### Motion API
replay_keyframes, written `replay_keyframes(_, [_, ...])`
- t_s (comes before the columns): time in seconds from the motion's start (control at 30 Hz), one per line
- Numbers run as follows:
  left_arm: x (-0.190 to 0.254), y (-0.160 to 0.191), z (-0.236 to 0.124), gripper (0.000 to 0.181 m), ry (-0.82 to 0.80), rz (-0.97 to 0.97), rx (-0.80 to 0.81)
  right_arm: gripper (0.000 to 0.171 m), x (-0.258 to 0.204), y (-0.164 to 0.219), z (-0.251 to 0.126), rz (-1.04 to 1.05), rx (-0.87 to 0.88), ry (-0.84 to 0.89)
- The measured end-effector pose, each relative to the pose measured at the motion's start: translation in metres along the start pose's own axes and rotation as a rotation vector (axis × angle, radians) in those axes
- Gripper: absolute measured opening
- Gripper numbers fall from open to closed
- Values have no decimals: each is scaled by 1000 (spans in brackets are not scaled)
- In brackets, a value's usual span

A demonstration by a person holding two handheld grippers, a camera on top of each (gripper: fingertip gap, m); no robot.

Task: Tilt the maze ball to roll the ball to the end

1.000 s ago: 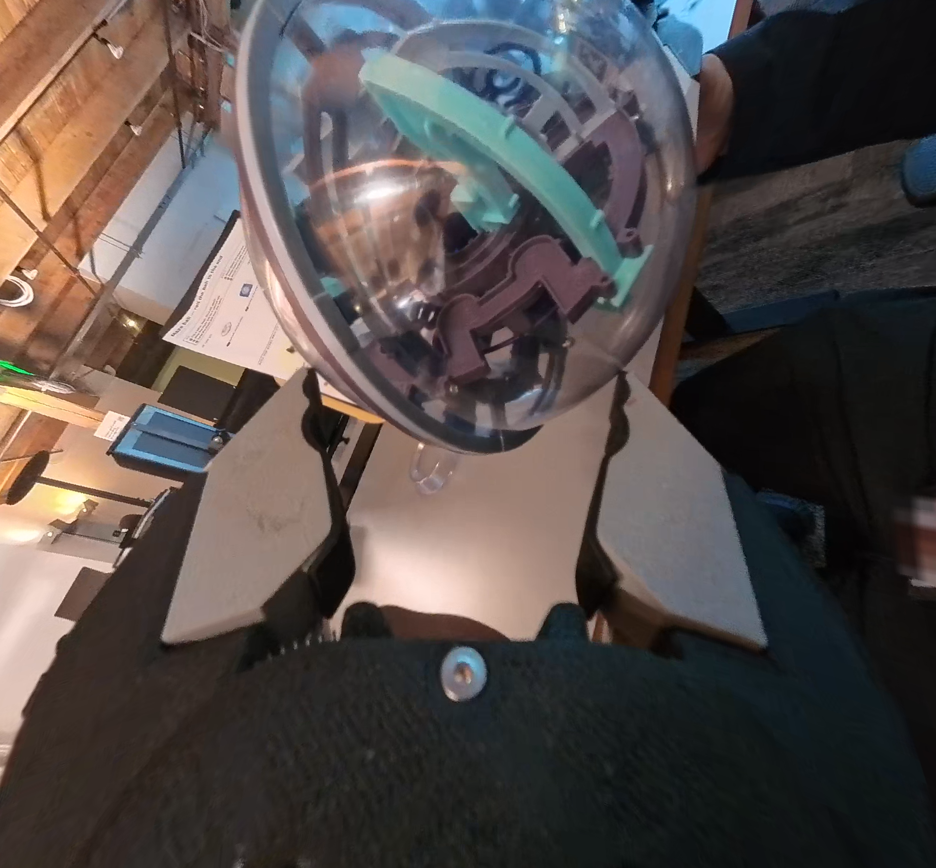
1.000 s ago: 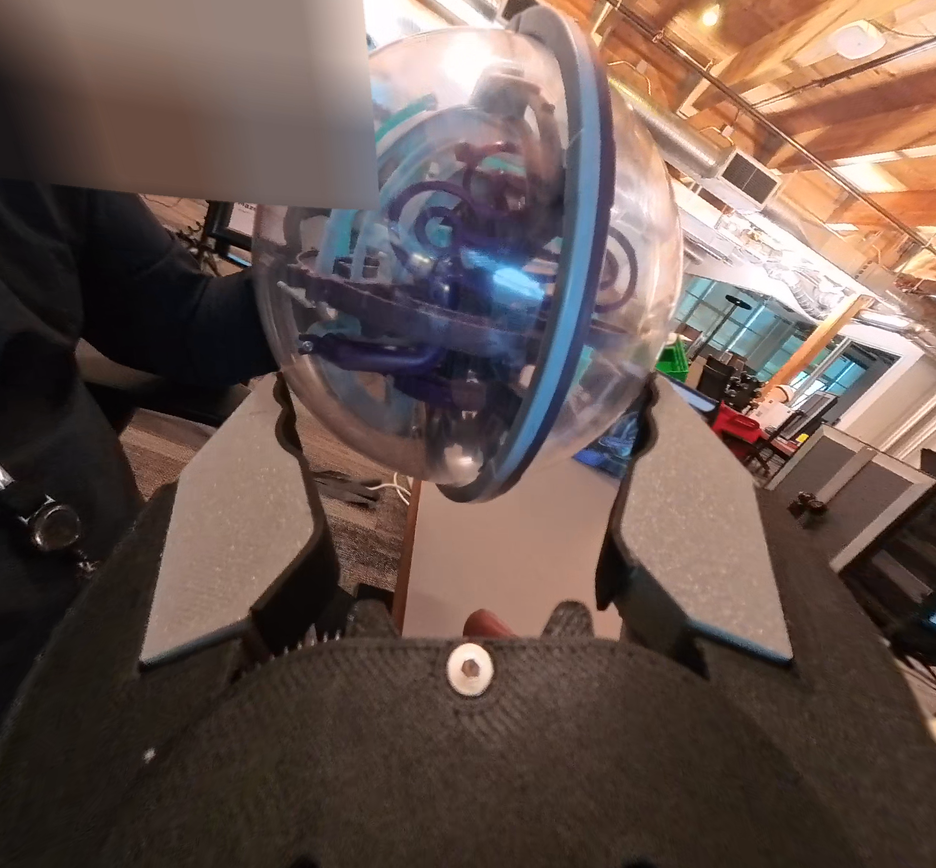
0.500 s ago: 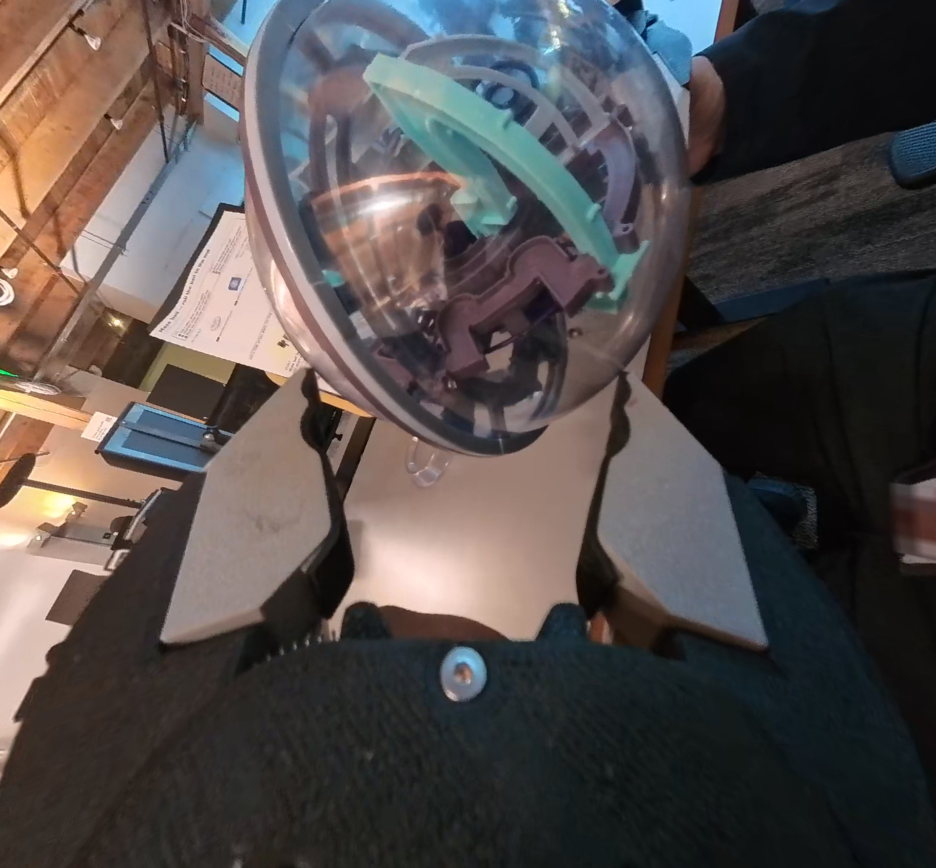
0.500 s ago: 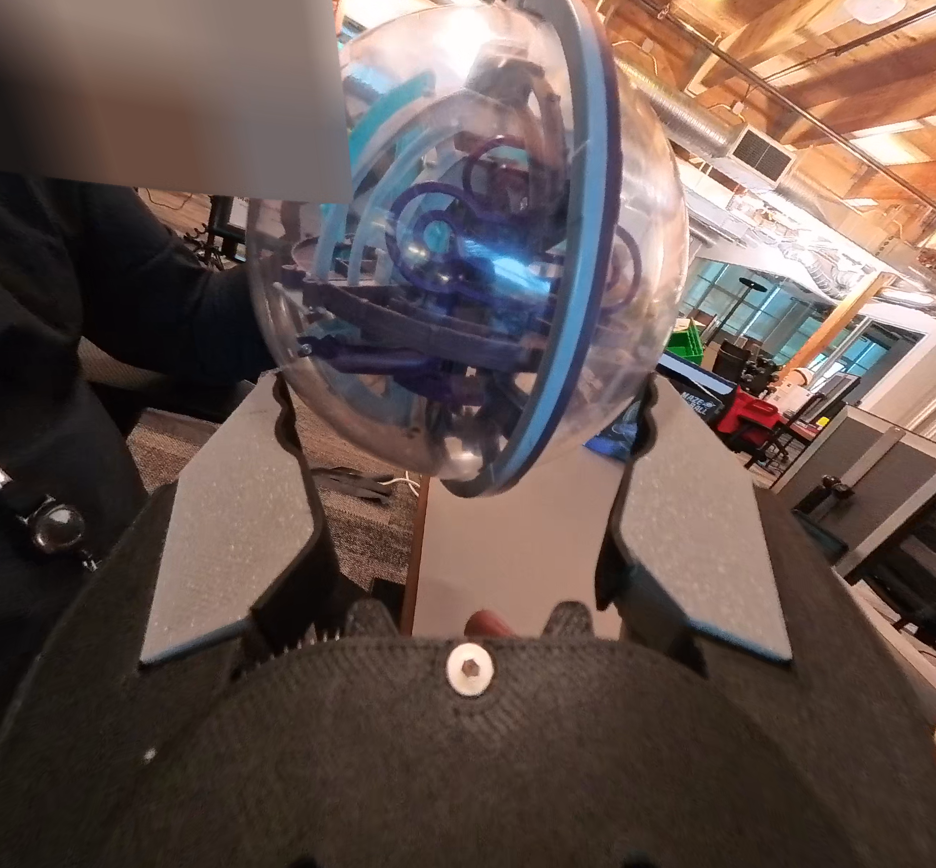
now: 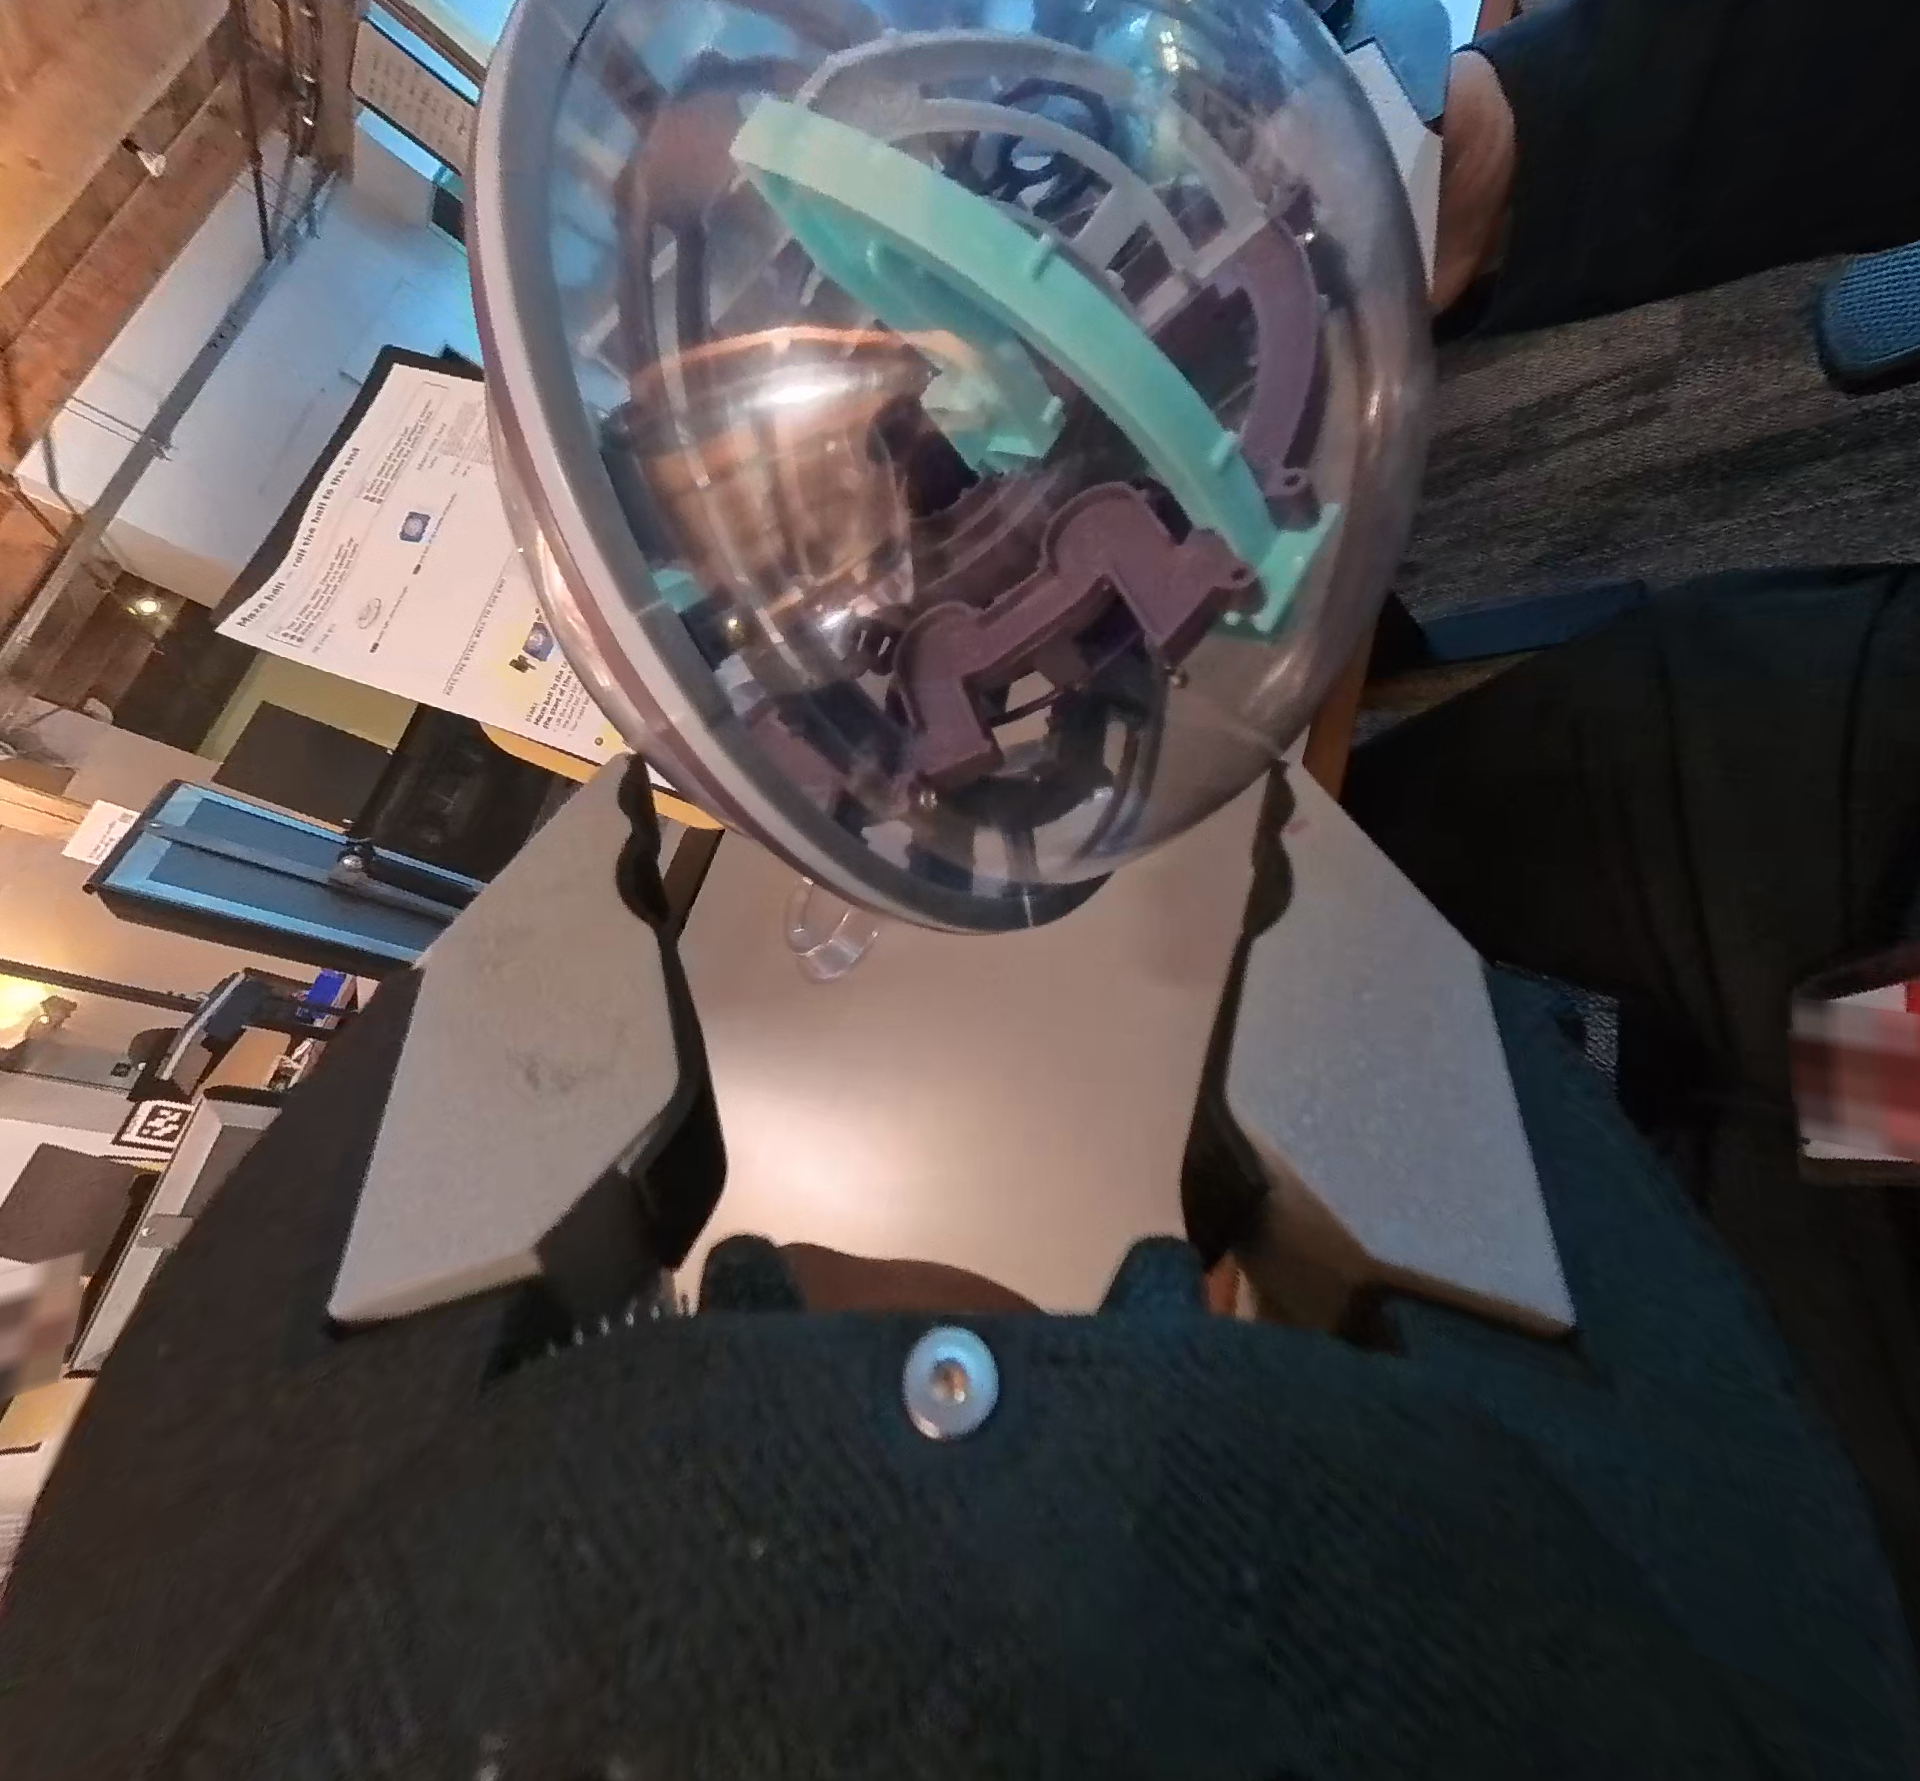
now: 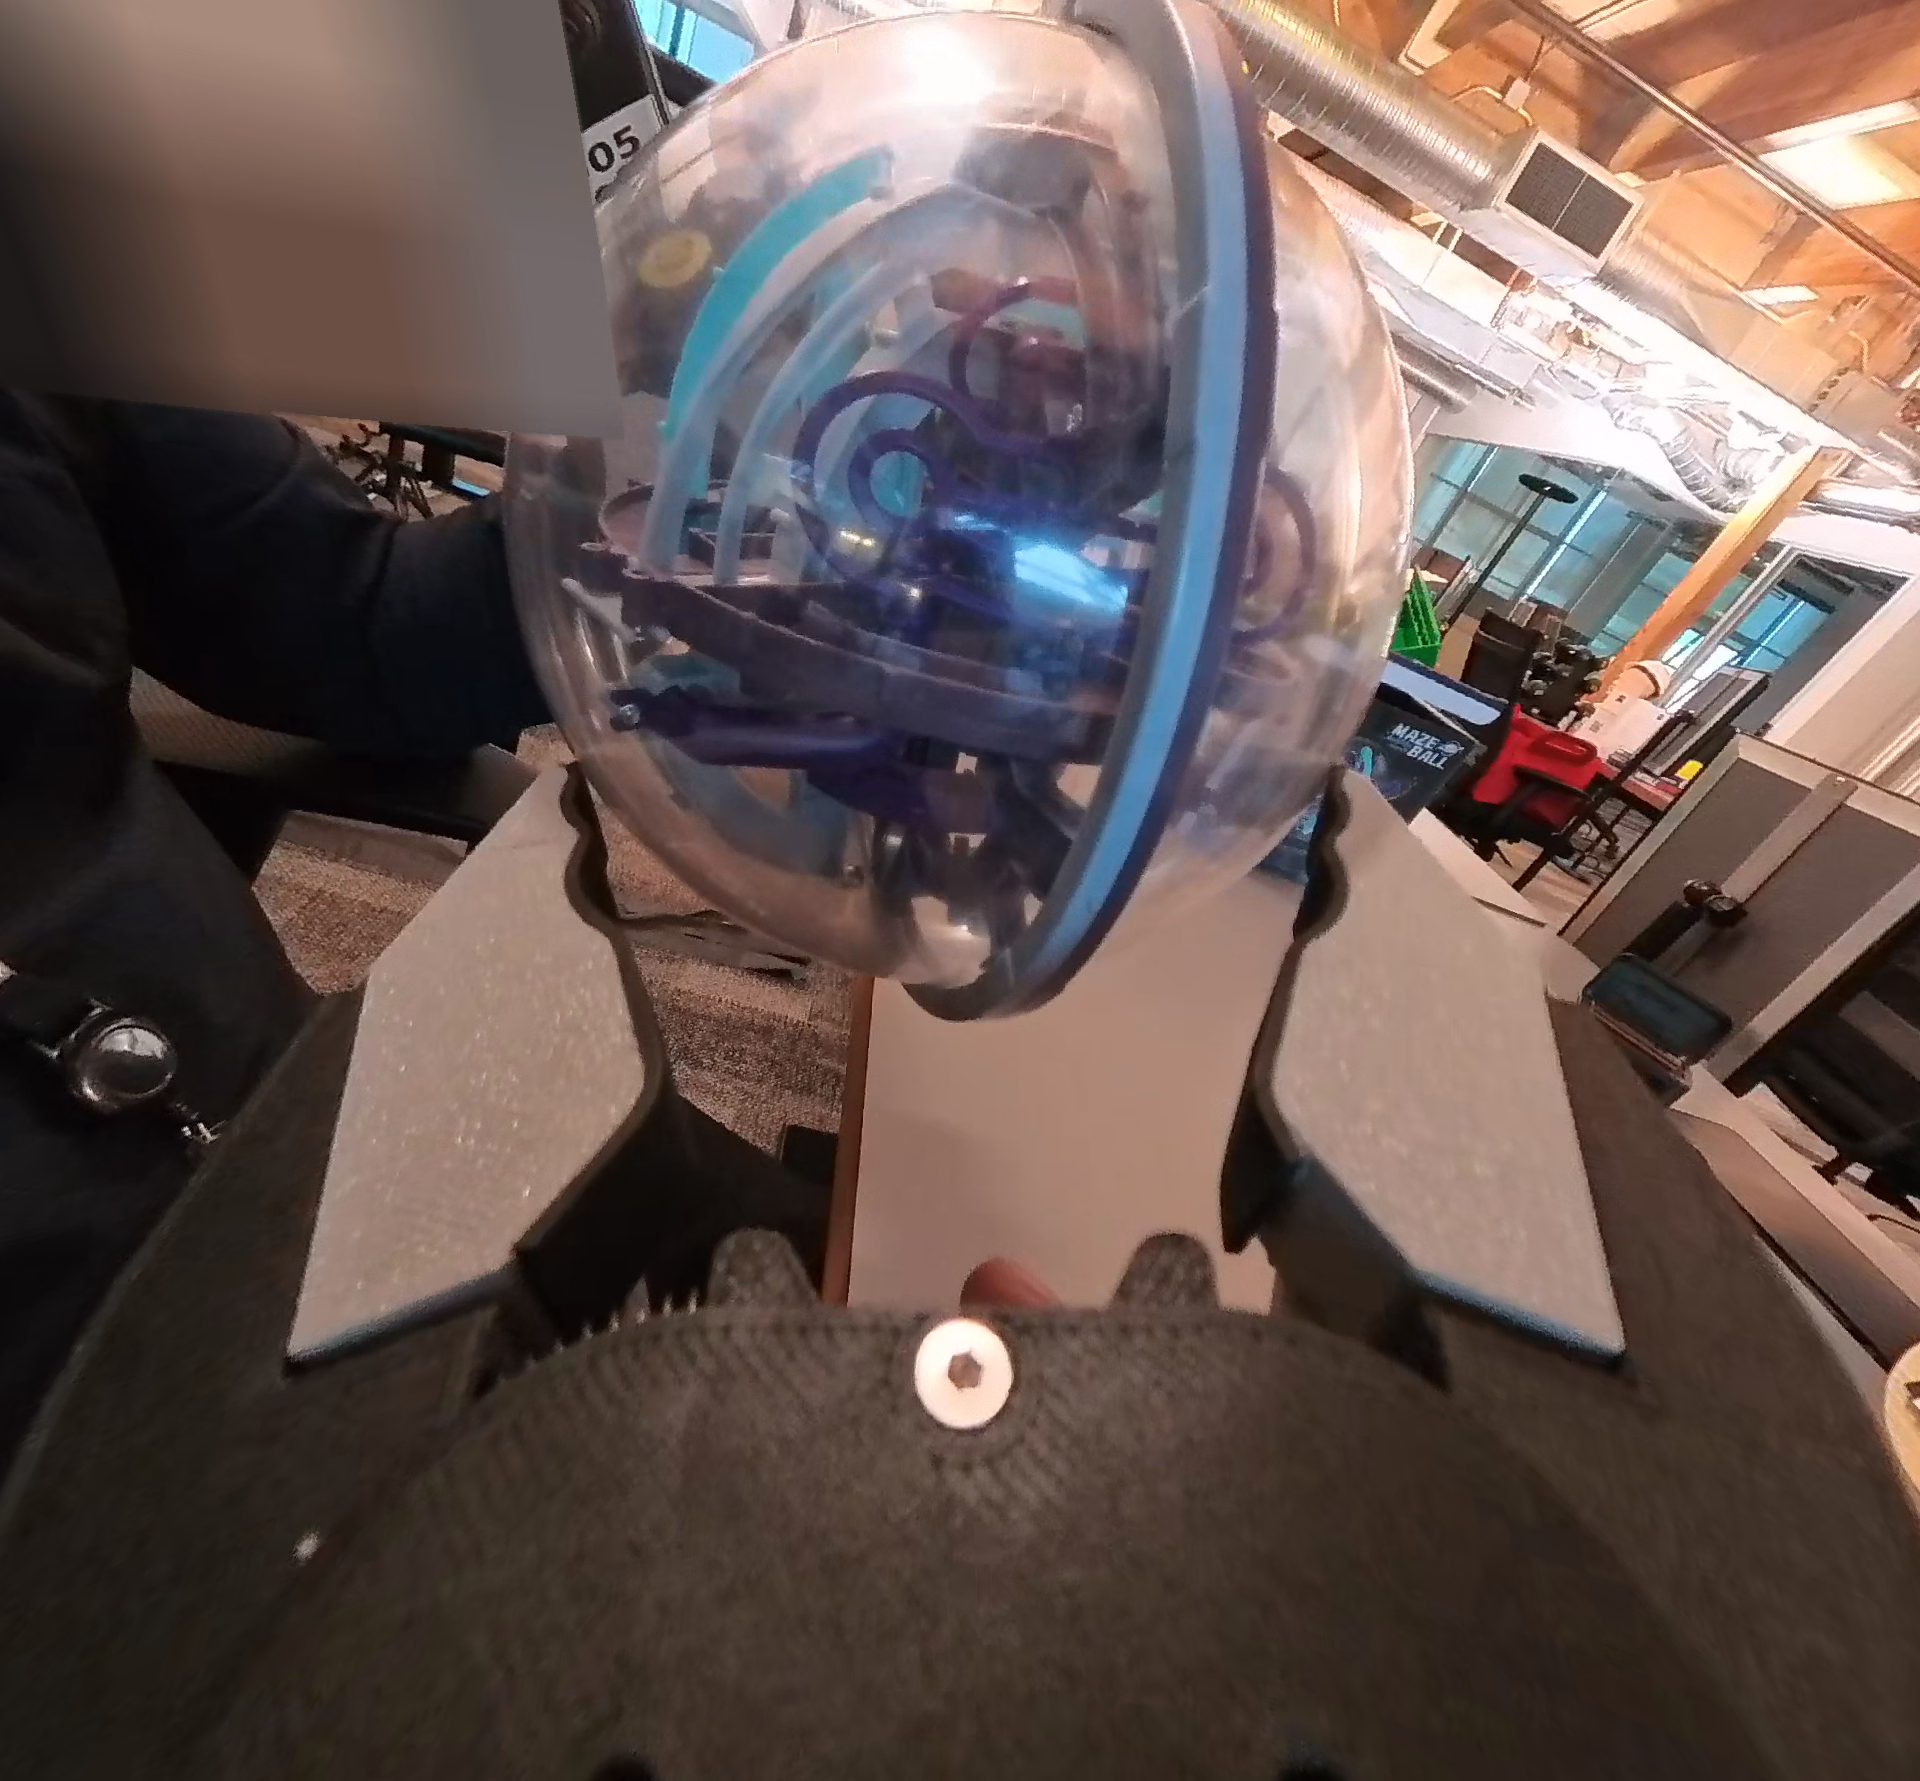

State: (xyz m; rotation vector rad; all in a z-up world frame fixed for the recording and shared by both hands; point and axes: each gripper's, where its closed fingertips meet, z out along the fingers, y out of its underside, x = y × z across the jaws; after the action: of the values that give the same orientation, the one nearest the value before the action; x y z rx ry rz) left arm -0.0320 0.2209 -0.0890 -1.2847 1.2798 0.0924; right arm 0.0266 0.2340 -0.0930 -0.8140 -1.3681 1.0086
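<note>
The maze ball [image 5: 956, 381] is a clear plastic sphere with a grey rim, holding green, purple and grey tracks. It is held up in the air, above the table. My left gripper [image 5: 951, 796] is shut on its lower part, with one fingertip on each side. In the right wrist view the maze ball [image 6: 956, 484] shows a blue-grey rim that leans to the right. My right gripper [image 6: 956, 796] is shut on it the same way. A small shiny steel ball [image 6: 948, 944] lies at the bottom of the sphere, next to the rim.
A pale table [image 5: 935, 1108] lies below, with a small clear stand [image 5: 826, 936] on it. A person's dark sleeve [image 5: 1662, 121] is at the right, and it also shows at the left in the right wrist view [image 6: 260, 588]. A maze ball box [image 6: 1413, 775] stands behind the ball.
Both grippers and the maze ball have tilted together and the background has shifted in both views. The rim leans further in the right wrist view. The steel ball stays low by the rim.
</note>
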Motion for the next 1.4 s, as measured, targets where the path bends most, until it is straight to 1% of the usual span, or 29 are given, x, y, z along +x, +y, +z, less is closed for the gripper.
replay_keyframes(1.07, [1, 1, 2, 112, 4, -3, -3, 130, 0, 1, -1, -1, -13, 4])
replay_keyframes(1.4, [1, 6, 5, 112, 17, -30, -18, 130, 2, 3, -2, 17, -26, 12])
